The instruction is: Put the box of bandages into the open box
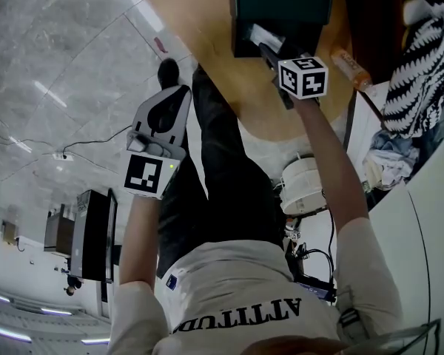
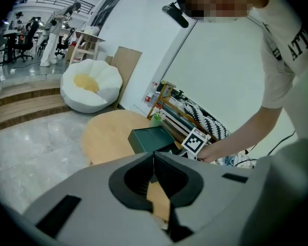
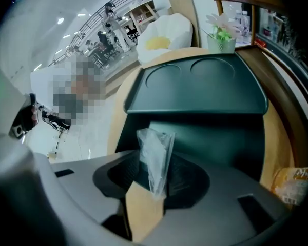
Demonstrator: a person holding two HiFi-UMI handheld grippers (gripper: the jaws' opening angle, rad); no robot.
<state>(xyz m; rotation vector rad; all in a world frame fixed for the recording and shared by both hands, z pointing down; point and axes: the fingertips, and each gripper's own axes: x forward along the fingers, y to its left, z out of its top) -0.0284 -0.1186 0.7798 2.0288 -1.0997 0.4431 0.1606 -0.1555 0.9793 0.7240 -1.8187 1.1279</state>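
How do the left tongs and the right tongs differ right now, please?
The left tongs are shut and empty; the right tongs stand apart with a clear-wrapped pack between them. The left tongs hang over the floor, the right tongs over the open green box. Both bear marker cubes.

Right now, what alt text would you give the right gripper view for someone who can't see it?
A clear-wrapped packet stands between the right gripper's grey jaws, over an open dark green box with its lid raised. The box sits on a round wooden table, a small potted plant behind it.
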